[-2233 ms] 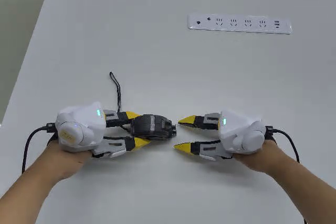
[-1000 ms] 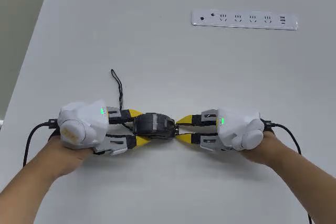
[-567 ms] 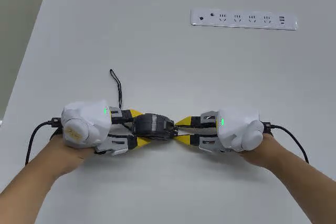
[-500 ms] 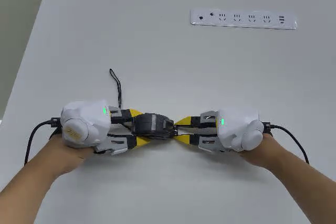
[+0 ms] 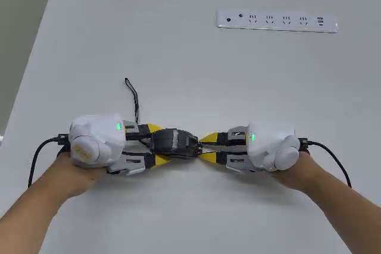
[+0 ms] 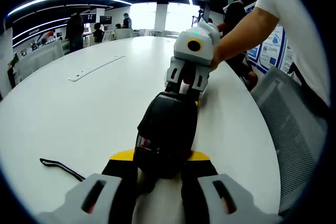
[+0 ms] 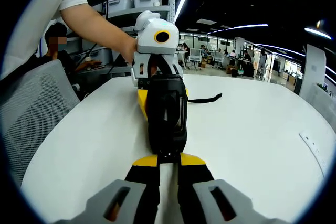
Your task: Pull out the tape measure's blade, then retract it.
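Observation:
A black tape measure point(image 5: 173, 143) lies on the white table point(image 5: 178, 52), and my left gripper point(image 5: 157, 144) is shut on its body from the left. In the left gripper view the case point(image 6: 168, 127) sits between the yellow jaws of that gripper point(image 6: 161, 157). From the right, my right gripper point(image 5: 204, 147) meets the case's end with its jaws pinched together. In the right gripper view this gripper point(image 7: 168, 160) is shut on the blade tip at the mouth of the case point(image 7: 167, 109). No length of blade is drawn out.
A white power strip point(image 5: 277, 21) lies at the far right of the table. The tape's black wrist strap point(image 5: 132, 96) trails away behind the case. The table's left edge point(image 5: 30, 63) runs near my left hand. Cables trail from both grippers.
The right gripper, open and apart from the tape 2.2 s ago, moved left and shut at the case's right end. Over the last second nothing has visibly moved.

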`<state>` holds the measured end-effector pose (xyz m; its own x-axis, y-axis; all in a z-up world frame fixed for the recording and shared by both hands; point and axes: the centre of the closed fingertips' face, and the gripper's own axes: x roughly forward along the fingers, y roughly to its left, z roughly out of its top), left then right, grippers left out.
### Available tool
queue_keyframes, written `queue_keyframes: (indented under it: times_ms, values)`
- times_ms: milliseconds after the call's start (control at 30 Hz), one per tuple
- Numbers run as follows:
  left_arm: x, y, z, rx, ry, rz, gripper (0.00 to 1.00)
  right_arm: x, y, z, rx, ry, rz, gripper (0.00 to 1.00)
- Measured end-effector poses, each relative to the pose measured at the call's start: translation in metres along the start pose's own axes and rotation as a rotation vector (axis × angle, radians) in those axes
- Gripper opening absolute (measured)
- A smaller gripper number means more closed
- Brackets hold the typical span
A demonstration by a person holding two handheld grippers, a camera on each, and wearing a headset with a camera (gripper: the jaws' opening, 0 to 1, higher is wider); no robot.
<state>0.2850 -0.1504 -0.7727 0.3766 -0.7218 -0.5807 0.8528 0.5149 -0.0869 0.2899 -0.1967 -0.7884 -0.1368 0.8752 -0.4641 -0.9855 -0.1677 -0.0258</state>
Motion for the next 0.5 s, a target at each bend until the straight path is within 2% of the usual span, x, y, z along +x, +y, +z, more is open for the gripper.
queue_keyframes:
  times_ms: [500]
  values:
    - [0.0005, 0.0015, -0.0032, -0.006, 0.000, 0.002, 0.27, -0.0016, 0.0004, -0.0007, -0.005, -0.001, 0.003, 0.08]
